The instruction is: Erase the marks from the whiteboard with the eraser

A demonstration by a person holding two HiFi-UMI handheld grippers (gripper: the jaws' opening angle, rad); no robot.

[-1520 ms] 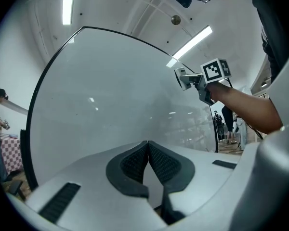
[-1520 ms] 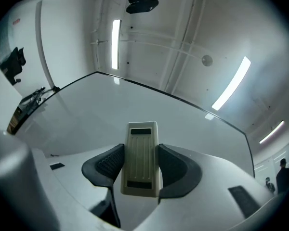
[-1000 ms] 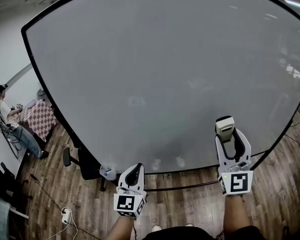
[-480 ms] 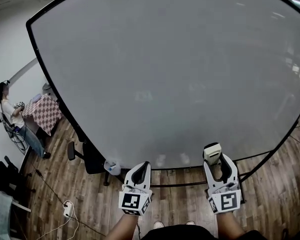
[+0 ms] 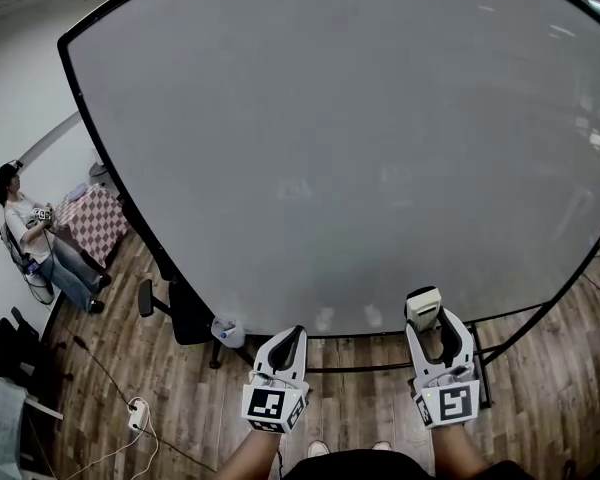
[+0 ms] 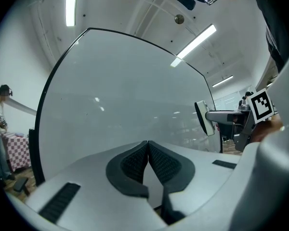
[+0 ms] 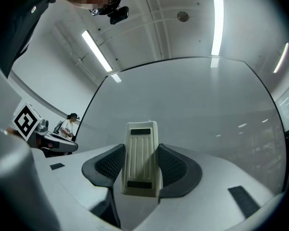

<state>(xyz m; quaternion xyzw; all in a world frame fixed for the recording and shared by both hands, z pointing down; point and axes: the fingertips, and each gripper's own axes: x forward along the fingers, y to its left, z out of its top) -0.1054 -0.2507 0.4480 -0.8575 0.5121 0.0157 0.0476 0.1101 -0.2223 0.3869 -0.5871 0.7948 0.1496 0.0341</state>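
A large whiteboard (image 5: pixel 360 148) with a black frame fills the head view; its surface looks plain grey with no marks that I can make out. My right gripper (image 5: pixel 427 315) is shut on a cream eraser (image 5: pixel 423 306), held just below the board's lower edge. In the right gripper view the eraser (image 7: pixel 142 158) stands upright between the pads, a little in front of the whiteboard (image 7: pixel 192 114). My left gripper (image 5: pixel 288 341) is shut with nothing in it, low at the board's bottom edge. In the left gripper view its pads (image 6: pixel 135 163) meet, and the eraser (image 6: pixel 202 117) shows at the right.
The floor (image 5: pixel 170 398) is dark wood planks. A person (image 5: pixel 40 238) sits at far left beside a checked table (image 5: pixel 95 223). A black chair (image 5: pixel 175 313) and a small blue-and-white object (image 5: pixel 225 330) stand by the board's lower left corner. A white power strip (image 5: pixel 137 418) lies on the floor.
My right gripper has dropped with the eraser from the board's lower face to below its bottom edge. The view has shifted slightly; the left gripper stays about where it was.
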